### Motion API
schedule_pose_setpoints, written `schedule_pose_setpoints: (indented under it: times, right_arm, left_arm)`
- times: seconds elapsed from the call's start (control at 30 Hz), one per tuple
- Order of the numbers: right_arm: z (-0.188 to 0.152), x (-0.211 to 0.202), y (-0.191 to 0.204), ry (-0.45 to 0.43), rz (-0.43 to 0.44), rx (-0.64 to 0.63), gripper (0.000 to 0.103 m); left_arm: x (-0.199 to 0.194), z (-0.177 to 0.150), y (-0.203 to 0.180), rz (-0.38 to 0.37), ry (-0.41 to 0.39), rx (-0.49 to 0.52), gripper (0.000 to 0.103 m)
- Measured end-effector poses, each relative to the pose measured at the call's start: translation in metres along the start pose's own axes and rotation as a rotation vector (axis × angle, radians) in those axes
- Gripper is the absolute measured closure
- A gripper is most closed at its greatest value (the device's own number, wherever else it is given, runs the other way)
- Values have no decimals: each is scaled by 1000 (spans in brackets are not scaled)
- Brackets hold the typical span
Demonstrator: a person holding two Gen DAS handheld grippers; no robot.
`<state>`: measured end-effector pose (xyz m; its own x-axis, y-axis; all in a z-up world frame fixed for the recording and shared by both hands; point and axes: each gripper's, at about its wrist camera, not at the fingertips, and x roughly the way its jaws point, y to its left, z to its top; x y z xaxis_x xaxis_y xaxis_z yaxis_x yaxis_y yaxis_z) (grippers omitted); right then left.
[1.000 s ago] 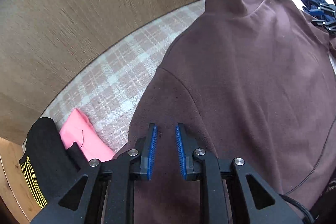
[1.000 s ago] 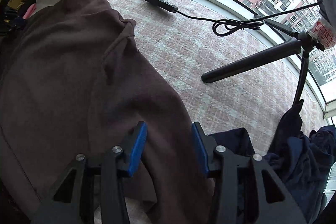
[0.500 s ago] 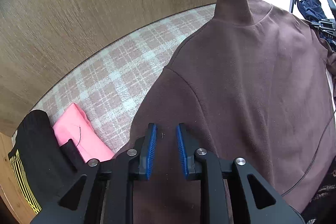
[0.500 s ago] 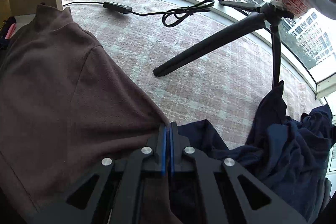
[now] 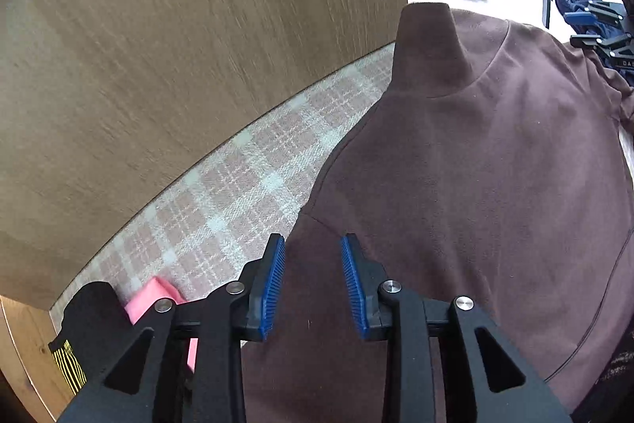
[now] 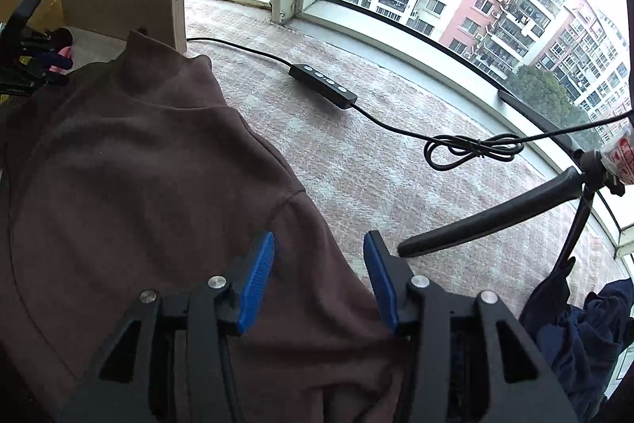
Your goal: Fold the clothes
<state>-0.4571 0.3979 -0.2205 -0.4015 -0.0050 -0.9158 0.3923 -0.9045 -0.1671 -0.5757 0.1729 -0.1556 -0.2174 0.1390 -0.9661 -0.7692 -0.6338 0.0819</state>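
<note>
Brown sweater (image 5: pixel 495 185) spread flat on the plaid-covered surface (image 5: pixel 237 193), my left gripper (image 5: pixel 313 280) over one shoulder, my right gripper (image 6: pixel 319 276) over the other (both jaws parted, empty), navy garment (image 6: pixel 586 335) beside

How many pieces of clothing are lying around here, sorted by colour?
Brown: 1, the brown high-collar top spread flat on the checked cloth.
Navy: 1, the navy garment crumpled beside the top; it may be more than one piece.
Pink: 1, the folded pink item.
Black with yellow stripes: 1, the black item next to the pink one.
Total: 4.
</note>
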Motion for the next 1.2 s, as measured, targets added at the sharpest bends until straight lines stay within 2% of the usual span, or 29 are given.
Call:
schedule_pose_setpoints:
  times: [0.07,0.17,0.3,0.37,0.5,0.63,0.73,0.8,0.87,0.93,1.0,1.07,1.1,1.13,1.17,1.2]
  right_arm:
    - [9,17,9,27,-32,-17,57]
    - [9,33,0,73,37,38,57]
    - [9,12,-12,16,142,165,57]
    - [10,8,-7,15,158,153,57]
    - [14,35,8,89,155,109,58]
    - [12,40,13,94,135,45,93]
    - [10,36,11,94,99,15,95]
    - [11,36,18,82,76,-2,95]
    - [12,36,26,86,44,-38,90]
    - [17,29,29,79,34,-45,84]
    - [27,17,25,25,82,-14,74]
    - [36,19,23,21,76,-10,49]
    - [41,21,23,19,73,-9,49]
    - [44,28,23,37,73,-21,48]
    - [42,36,24,56,78,-31,49]
    - [39,44,25,75,84,-41,54]
  left_arm:
    - [4,1,-3,0,11,4,74]
    - [5,2,-5,-10,11,2,74]
    - [5,3,-5,-21,8,-10,71]
    - [4,4,-6,-24,7,-13,70]
    - [2,6,-9,-29,3,-22,67]
    - [0,7,-11,-32,-2,-32,62]
    - [-1,8,-13,-28,-3,-34,61]
    - [-3,9,-15,-18,-1,-35,61]
    - [-7,13,-19,-19,-10,-37,66]
    - [-13,20,-28,-40,-32,-18,63]
    - [-11,29,-40,-45,-36,21,58]
    - [-4,40,-52,-29,-20,61,58]
    - [2,44,-55,-40,-7,59,63]
    - [2,47,-55,-59,-21,35,87]
    - [2,50,-55,-75,-33,13,93]
    - [3,51,-58,-67,-34,5,93]
